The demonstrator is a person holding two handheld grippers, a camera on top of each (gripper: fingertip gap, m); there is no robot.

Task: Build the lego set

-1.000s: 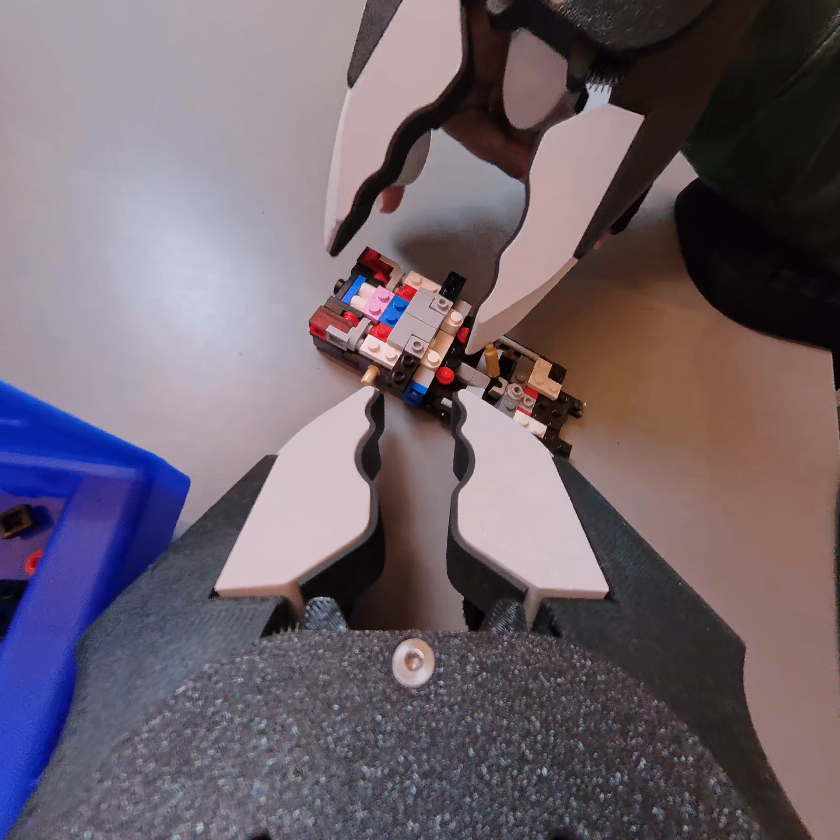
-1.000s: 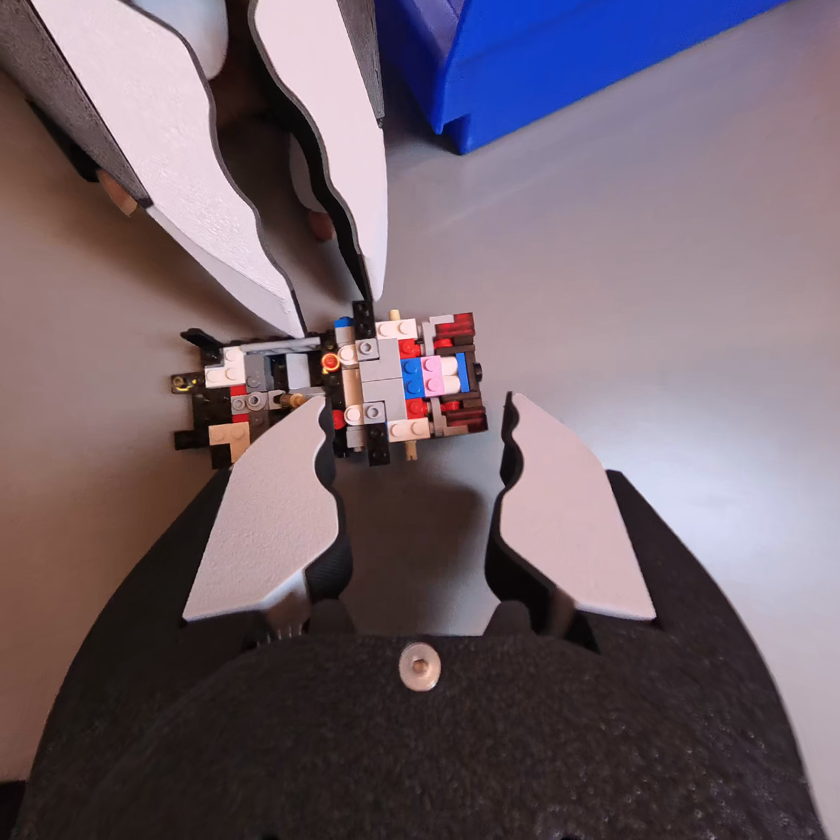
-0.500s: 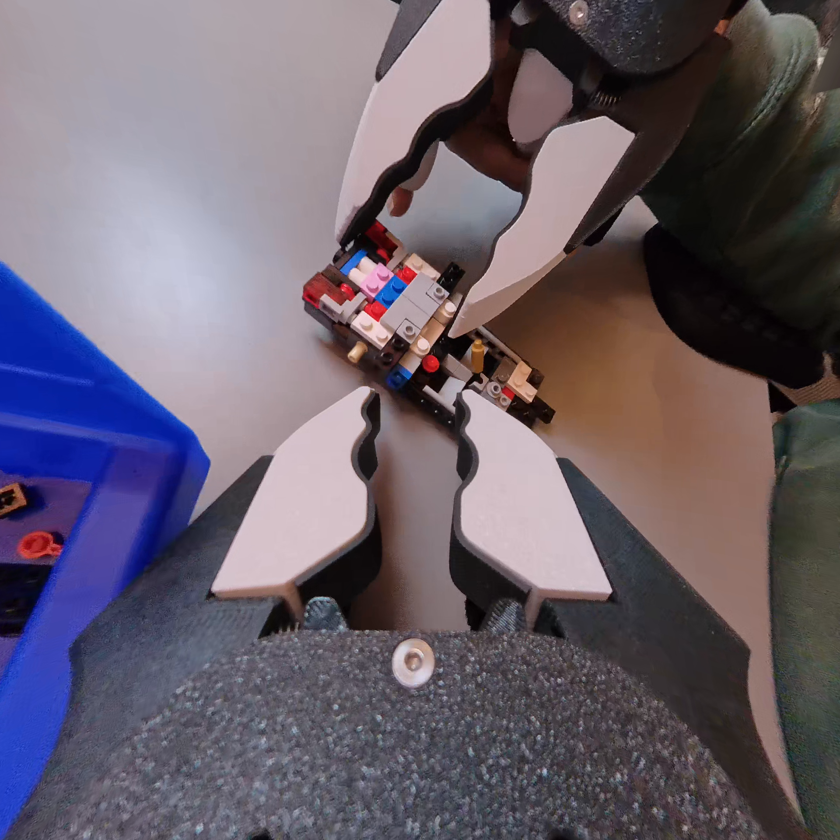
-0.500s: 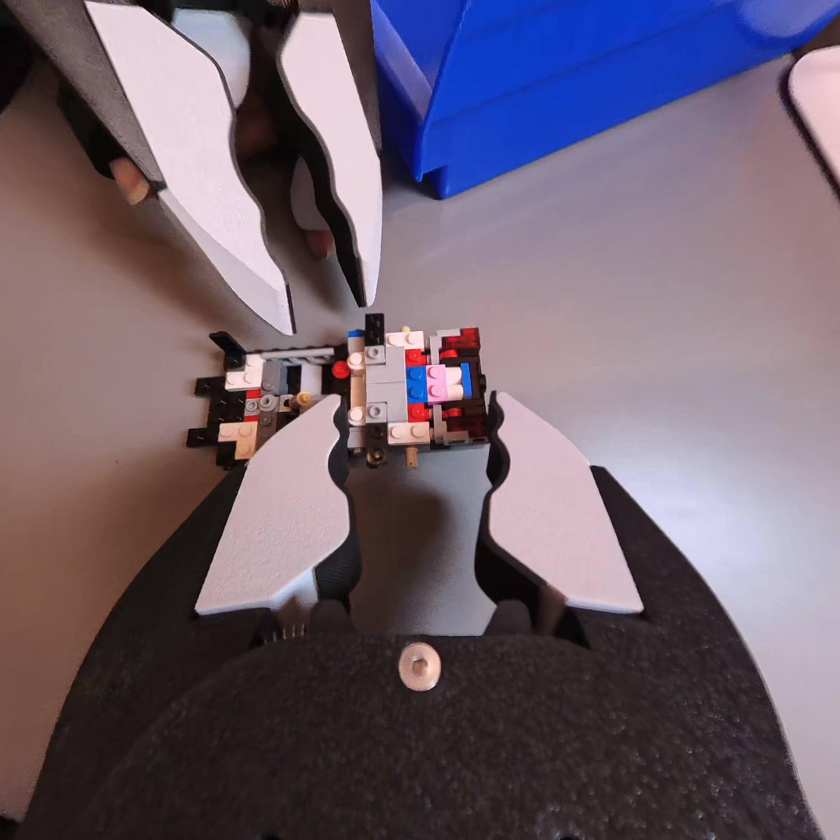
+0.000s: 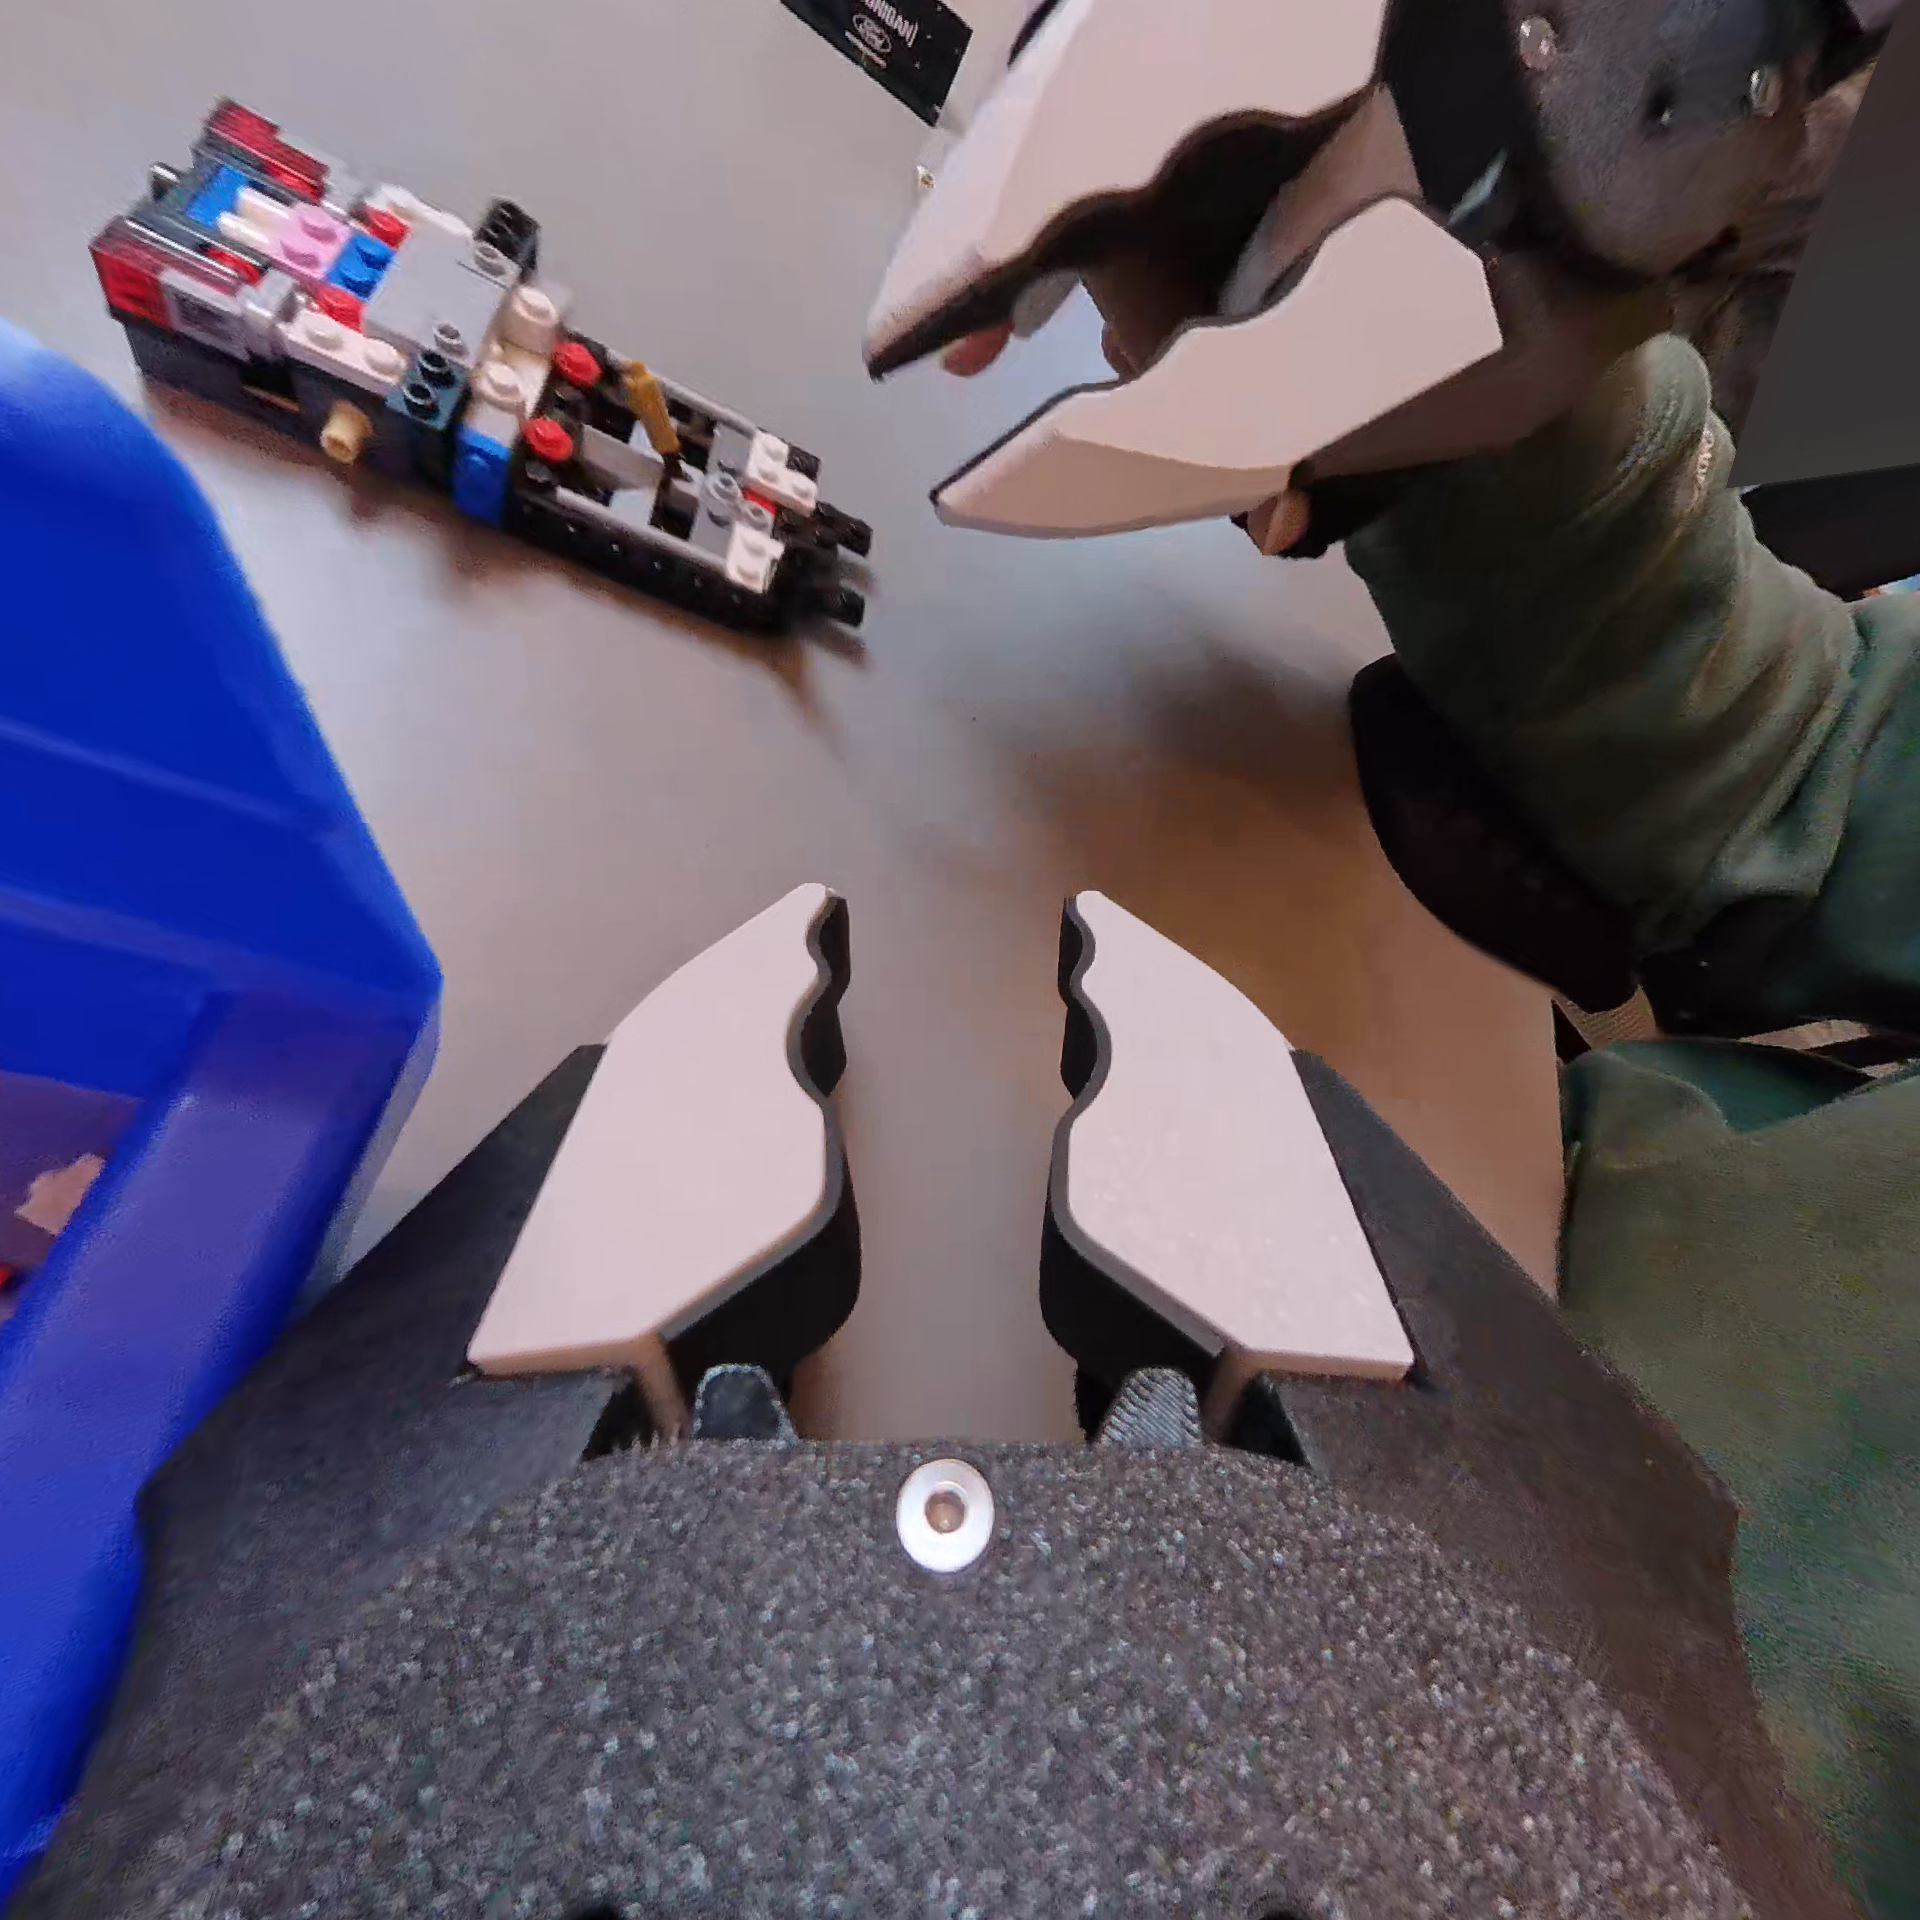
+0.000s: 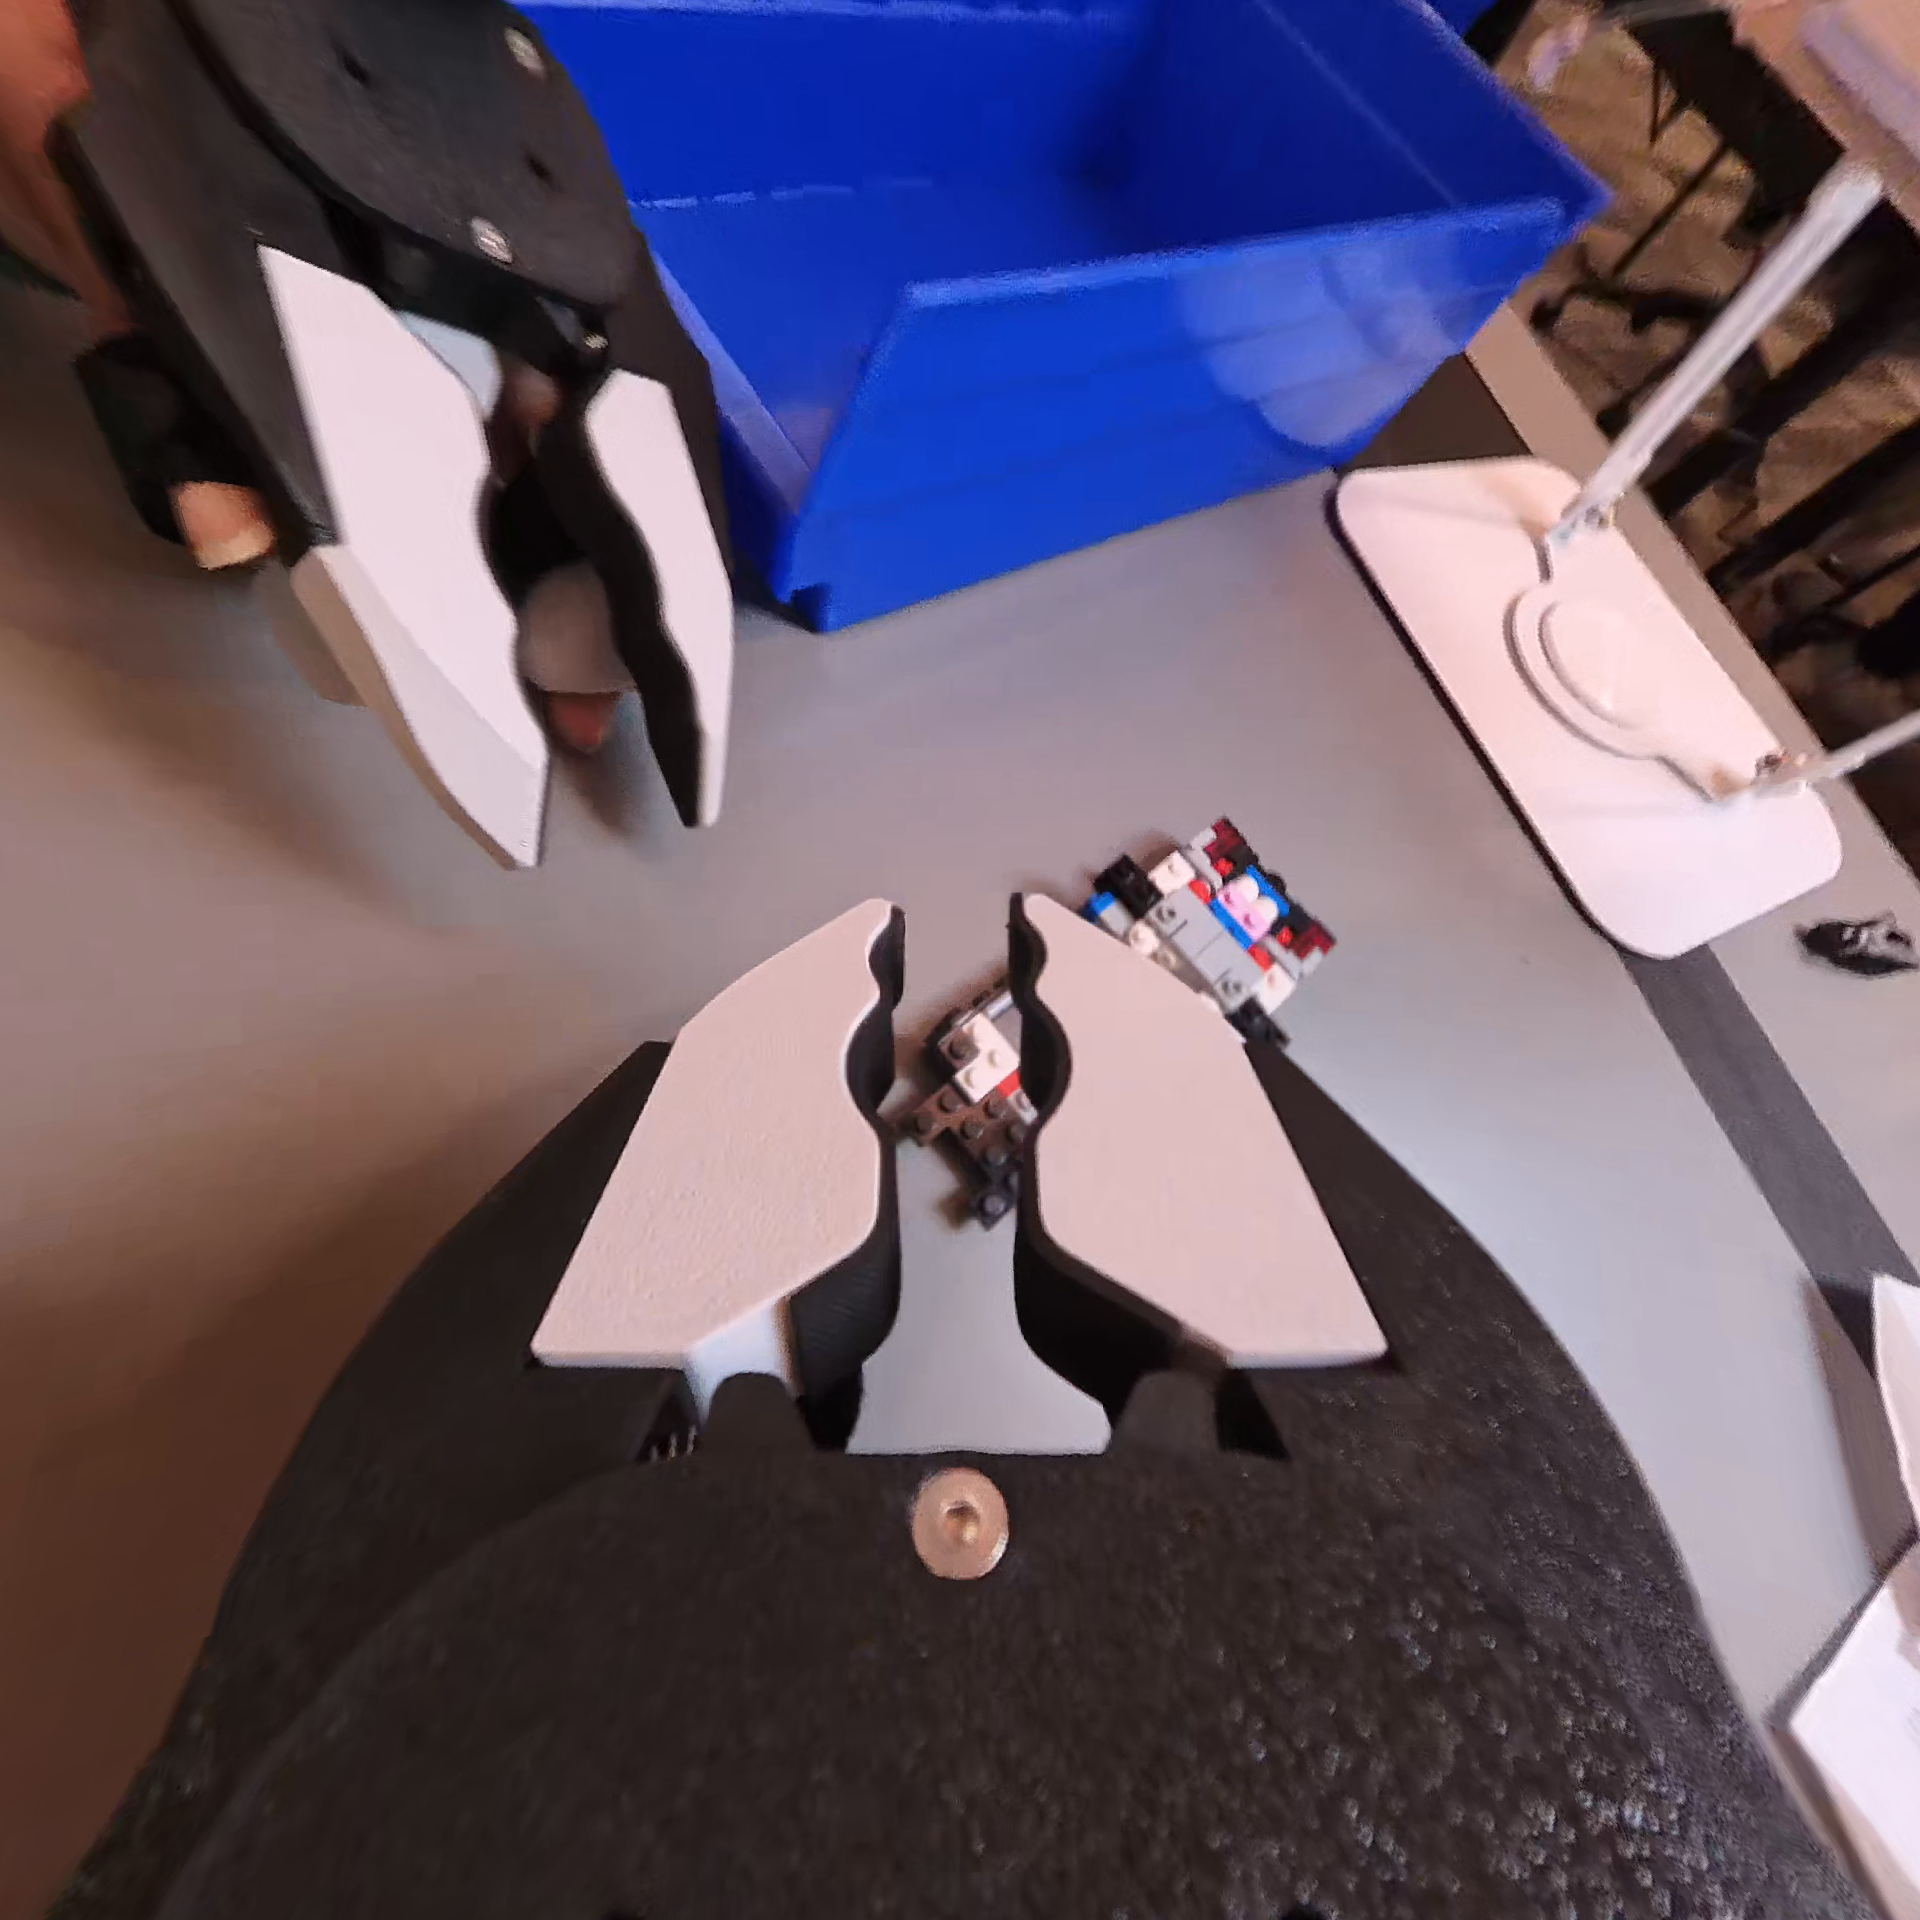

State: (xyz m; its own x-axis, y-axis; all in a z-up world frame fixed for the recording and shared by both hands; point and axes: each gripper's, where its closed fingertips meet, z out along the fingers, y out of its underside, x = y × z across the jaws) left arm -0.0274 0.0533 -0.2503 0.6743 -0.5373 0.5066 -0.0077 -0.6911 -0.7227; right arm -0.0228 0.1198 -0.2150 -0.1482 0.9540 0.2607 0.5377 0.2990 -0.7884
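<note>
A small brick model (image 5: 468,353), a black base with white, grey, red, blue and pink pieces, lies flat on the grey table at the upper left of the left wrist view. My left gripper (image 5: 956,909) is open and empty, well short of the model. My right gripper (image 5: 914,431) hangs above the table to the right of the model, holding nothing. In the right wrist view my right gripper (image 6: 956,909) has its jaws a narrow gap apart, raised over the model (image 6: 1205,925), which shows through and beside the fingers. The left gripper (image 6: 608,831) hovers at the upper left.
A blue bin (image 5: 156,831) stands close on the left; it also shows at the back of the right wrist view (image 6: 1039,364). A white lamp base (image 6: 1590,707) sits at the right table edge with a small dark piece (image 6: 1860,945) beside it. A green sleeve (image 5: 1610,675) holds the right gripper. About 8 cm separates my left fingertips from my right.
Both grippers have pulled back and risen away from the model, which stays on the table. The right gripper's jaws have narrowed from a wide gap to a small one.
</note>
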